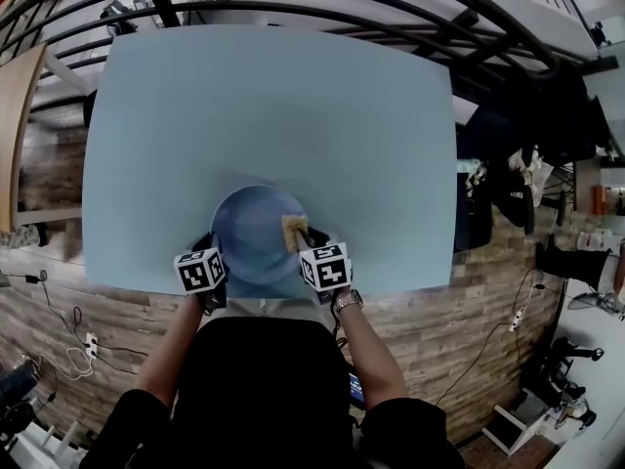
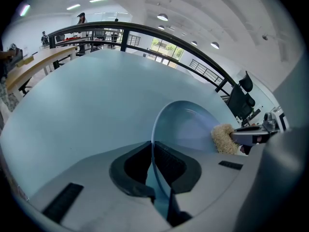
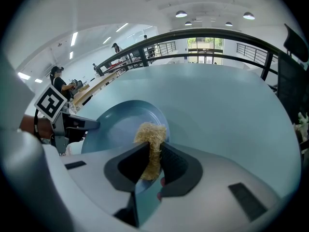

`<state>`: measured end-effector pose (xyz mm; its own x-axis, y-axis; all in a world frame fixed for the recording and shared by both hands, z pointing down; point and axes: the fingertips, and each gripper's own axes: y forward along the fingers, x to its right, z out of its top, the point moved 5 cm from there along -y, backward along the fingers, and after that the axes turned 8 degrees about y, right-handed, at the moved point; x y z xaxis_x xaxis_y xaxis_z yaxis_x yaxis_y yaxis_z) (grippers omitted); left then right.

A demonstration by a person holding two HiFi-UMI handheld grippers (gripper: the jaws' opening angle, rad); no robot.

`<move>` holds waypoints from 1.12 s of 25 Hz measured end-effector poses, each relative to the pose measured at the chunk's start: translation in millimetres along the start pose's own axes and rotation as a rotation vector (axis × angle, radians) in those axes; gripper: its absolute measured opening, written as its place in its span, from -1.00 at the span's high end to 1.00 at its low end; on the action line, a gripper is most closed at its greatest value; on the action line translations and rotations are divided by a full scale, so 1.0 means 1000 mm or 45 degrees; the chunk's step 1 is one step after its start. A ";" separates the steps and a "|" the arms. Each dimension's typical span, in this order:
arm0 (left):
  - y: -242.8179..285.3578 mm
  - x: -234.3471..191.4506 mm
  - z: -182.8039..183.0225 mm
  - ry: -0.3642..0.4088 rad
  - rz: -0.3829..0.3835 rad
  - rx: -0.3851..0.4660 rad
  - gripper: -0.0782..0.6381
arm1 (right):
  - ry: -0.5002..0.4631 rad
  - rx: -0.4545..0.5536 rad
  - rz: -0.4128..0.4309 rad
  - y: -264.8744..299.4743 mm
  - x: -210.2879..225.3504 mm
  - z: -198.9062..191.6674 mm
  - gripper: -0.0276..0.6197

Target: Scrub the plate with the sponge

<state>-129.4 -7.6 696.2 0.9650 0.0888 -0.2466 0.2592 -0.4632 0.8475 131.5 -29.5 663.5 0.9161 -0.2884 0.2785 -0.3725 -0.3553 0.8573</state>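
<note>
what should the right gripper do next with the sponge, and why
Probably sweep the sponge across the plate toward its centre: the right gripper pinches the sponge near the plate's right edge, while the left gripper clamps its rim, steadying it.

Open office, desks (image 2: 41, 59), chair (image 2: 241, 100), ceiling lights (image 2: 162, 17)

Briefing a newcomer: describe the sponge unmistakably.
Start at the pale blue table; at its near edge is a round blue plate. On the plate's right side, clamped in the right gripper, is the sponge: the only tan, fibrous thing among smooth blue surfaces.
</note>
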 end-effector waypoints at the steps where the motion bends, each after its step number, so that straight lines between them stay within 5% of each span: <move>1: 0.000 0.001 0.000 -0.002 0.002 0.000 0.75 | 0.000 0.004 -0.006 0.001 0.001 0.002 0.71; 16: -0.001 -0.001 0.002 -0.002 0.011 -0.005 0.75 | 0.019 0.171 -0.040 0.000 -0.025 0.020 0.71; 28: -0.025 -0.008 0.007 0.060 -0.006 0.122 0.75 | 0.126 0.222 0.027 -0.014 -0.053 0.008 0.72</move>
<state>-143.8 -2.6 673.4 0.9652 0.1315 -0.2259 0.2608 -0.5450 0.7969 86.6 -16.4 633.1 0.9147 -0.2114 0.3445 -0.4040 -0.5015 0.7650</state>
